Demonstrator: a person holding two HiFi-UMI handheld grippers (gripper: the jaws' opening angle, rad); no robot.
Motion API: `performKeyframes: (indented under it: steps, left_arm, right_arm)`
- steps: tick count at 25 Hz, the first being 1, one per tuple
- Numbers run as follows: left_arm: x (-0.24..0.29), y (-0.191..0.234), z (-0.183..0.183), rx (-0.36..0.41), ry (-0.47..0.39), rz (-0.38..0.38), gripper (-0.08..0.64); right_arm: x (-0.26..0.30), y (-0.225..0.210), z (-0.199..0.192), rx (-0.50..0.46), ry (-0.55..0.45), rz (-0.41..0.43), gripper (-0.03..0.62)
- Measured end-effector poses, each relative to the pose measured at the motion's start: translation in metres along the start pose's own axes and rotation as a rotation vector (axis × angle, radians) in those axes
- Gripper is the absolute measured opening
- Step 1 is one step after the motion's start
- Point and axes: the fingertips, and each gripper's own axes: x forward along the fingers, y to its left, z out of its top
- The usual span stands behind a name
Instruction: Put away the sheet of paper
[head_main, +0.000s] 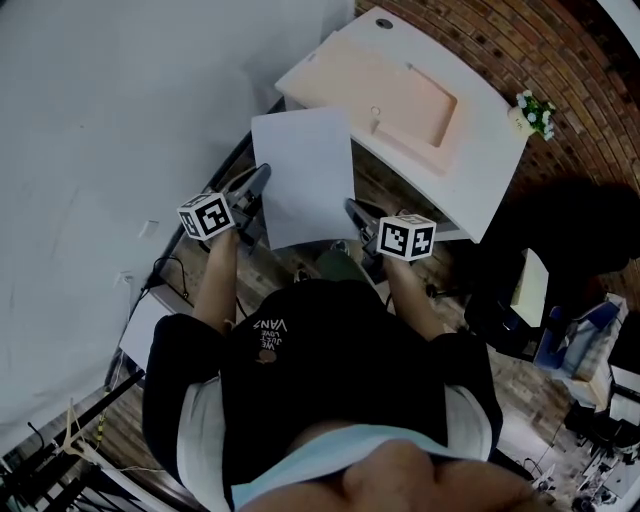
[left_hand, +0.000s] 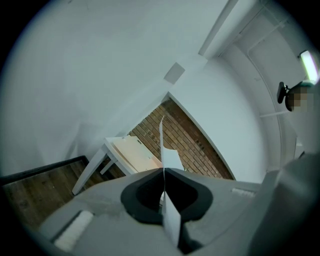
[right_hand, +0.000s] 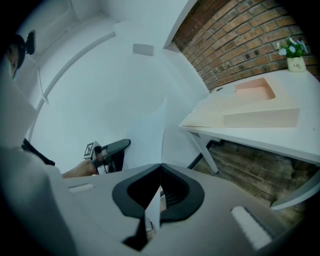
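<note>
A white sheet of paper (head_main: 305, 175) hangs in the air in front of me, held by its two lower side edges. My left gripper (head_main: 262, 175) is shut on its left edge and my right gripper (head_main: 352, 207) is shut on its right edge. In the left gripper view the sheet (left_hand: 170, 157) runs edge-on through the closed jaws of the left gripper (left_hand: 163, 170). In the right gripper view the sheet (right_hand: 147, 132) rises from the closed jaws of the right gripper (right_hand: 160, 166), with the left gripper (right_hand: 114, 146) beyond it. A peach flat box (head_main: 400, 95) lies on the white table (head_main: 490, 150) just past the sheet.
A small potted plant (head_main: 535, 112) stands at the table's far right corner against the brick wall (head_main: 560, 50). A white wall (head_main: 120, 100) fills the left. Dark equipment and bags (head_main: 575, 330) crowd the wooden floor at the right.
</note>
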Motion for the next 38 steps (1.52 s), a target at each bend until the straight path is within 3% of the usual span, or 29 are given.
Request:
performKeyframes:
  steps: [13,38]
  left_arm:
    - [0.052,0.022,0.027,-0.003,0.01,0.005,0.0]
    - [0.209,0.058,0.071,-0.009,0.045,0.0,0.0]
  right_arm:
    - [0.019,-0.037,0.044,0.017,-0.013,-0.01,-0.002]
    - [0.044,-0.151,0.156,0.034,-0.022,-0.028,-0.002]
